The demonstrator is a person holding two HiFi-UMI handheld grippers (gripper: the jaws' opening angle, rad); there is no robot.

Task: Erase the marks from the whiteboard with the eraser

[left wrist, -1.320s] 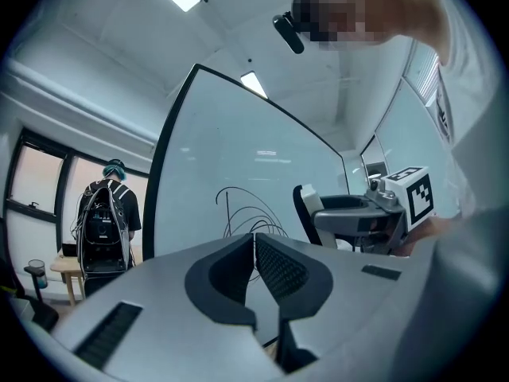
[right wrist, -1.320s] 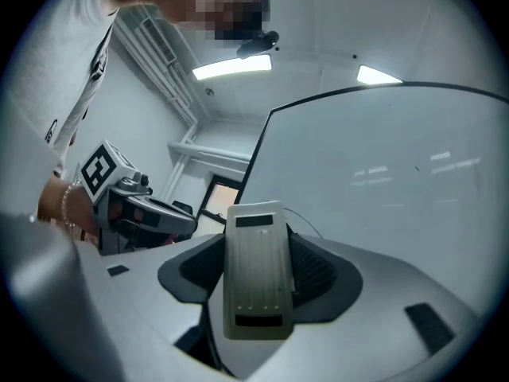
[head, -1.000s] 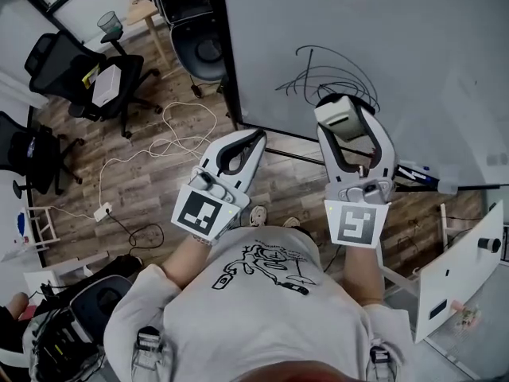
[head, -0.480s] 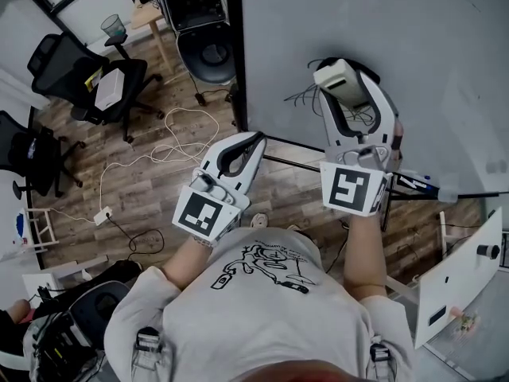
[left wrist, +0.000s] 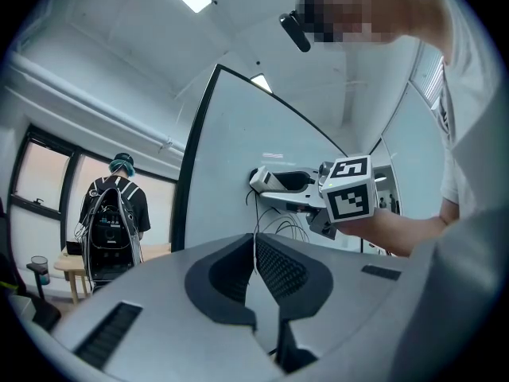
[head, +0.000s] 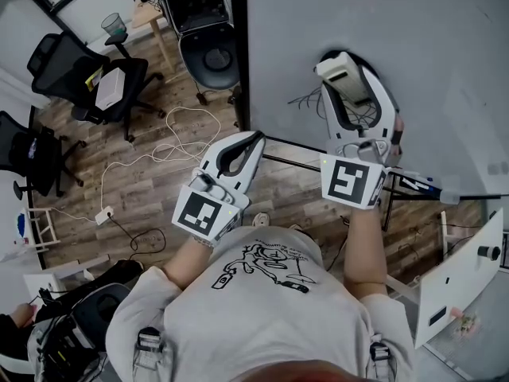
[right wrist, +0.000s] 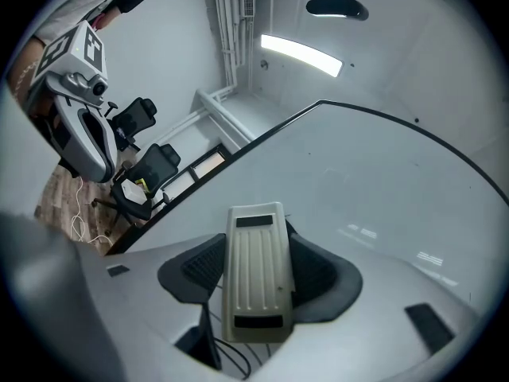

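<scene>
Floor (head: 151, 193), wood-plank: one looped white cable (head: 176, 143) lying across it, running to a white power strip (head: 103, 212); black office chairs (head: 75, 74) standing at left; another black chair (head: 208, 58) at top centre.

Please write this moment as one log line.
right gripper: shut on eraser | eraser: on whiteboard, at marks | left gripper: shut, empty

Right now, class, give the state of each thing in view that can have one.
left gripper, shut, empty, held clear of the whiteboard.
right gripper, shut on the eraser.
eraser, gripped, set against the whiteboard at the marks.
whiteboard, upright, mostly clean.
marks, black scribbles, not yet wiped off.
</scene>
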